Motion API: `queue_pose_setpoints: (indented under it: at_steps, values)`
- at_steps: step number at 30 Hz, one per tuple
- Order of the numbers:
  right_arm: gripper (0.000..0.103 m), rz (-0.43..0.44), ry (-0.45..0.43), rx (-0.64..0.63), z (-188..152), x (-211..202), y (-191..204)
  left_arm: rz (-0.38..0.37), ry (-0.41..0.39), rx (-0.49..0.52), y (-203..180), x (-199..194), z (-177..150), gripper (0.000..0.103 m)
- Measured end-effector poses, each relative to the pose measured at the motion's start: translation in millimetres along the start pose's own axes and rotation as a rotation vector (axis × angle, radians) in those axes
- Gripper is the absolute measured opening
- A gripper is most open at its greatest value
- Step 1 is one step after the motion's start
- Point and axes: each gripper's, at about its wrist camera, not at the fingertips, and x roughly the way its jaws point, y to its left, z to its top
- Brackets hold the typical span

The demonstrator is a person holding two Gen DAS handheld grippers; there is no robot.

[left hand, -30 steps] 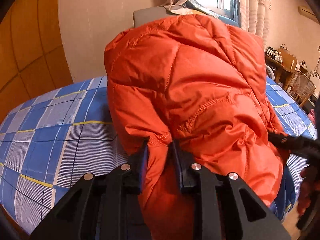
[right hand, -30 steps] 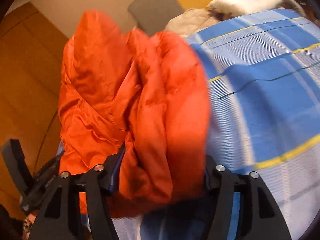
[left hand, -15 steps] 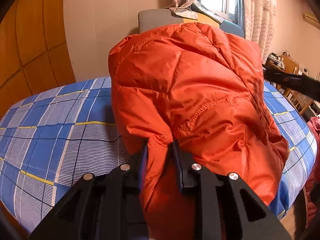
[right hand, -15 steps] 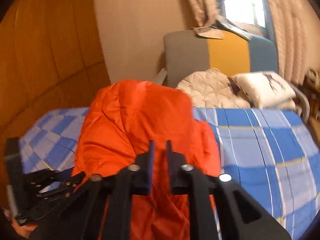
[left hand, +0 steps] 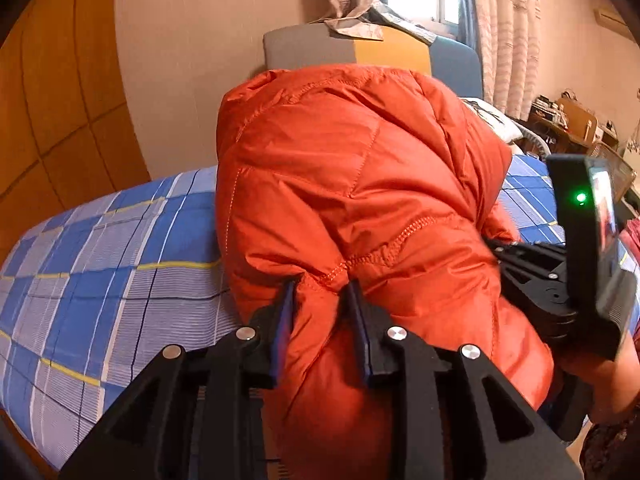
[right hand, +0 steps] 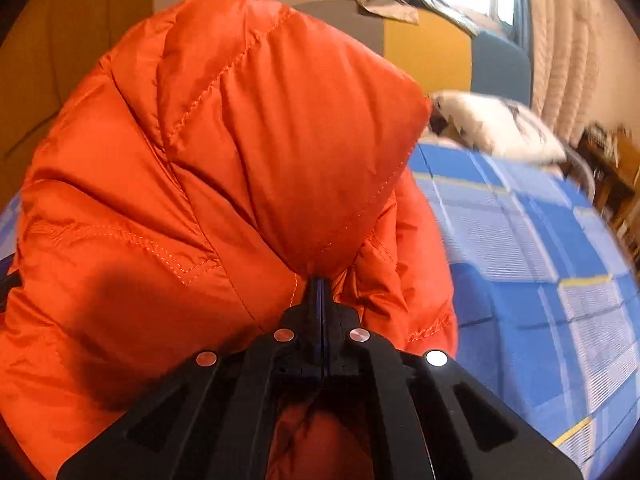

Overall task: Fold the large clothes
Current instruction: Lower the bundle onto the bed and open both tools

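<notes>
A puffy orange quilted jacket [left hand: 352, 184] is bunched and held up over a bed with a blue checked sheet [left hand: 100, 248]. My left gripper [left hand: 320, 292] is shut on a thick fold of the jacket near a stitched seam. My right gripper [right hand: 322, 284] is shut, its jaws pressed together on a thin edge of the same jacket [right hand: 224, 140], which fills most of the right wrist view. The right gripper's black body also shows in the left wrist view [left hand: 576, 264], close against the jacket's right side.
The bed sheet [right hand: 540, 260] stretches to the right. A grey, yellow and blue headboard [left hand: 372, 52] stands behind the jacket. A white pillow [right hand: 500, 124] lies at the bed's head. Curtains and a window are beyond; wooden furniture [left hand: 568, 120] stands at the far right.
The right gripper went from open around the jacket to shut on a thin edge, and it moved in beside the left one. The left gripper kept its hold; the jacket sank a little.
</notes>
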Motion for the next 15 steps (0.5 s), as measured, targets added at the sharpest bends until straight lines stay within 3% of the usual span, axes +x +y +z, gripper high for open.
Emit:
queue_pose_setpoints:
  at_steps: [2,6,9,11,15]
  values:
    - [0.000,0.008,0.011,0.008,-0.2,-0.5,-0.3,-0.029,-0.018,-0.051,9.2,-11.4,0.9,0.027]
    - [0.000,0.022,0.021,0.005,3.1,-5.6,-0.2,-0.001,-0.107,-0.153,35.2,-42.4,-4.1,0.028]
    - [0.000,0.044,0.034,0.016,6.7,-11.0,-4.0,-0.023,-0.013,-0.131,39.4,-22.2,-6.9,0.028]
    - [0.000,0.041,0.034,0.014,7.9,-16.1,-5.2,-0.086,0.037,-0.130,35.3,-7.9,-13.7,0.027]
    - [0.000,0.042,0.007,0.042,5.5,-38.5,-9.4,-0.035,0.030,-0.067,24.6,-6.8,-16.0,0.026]
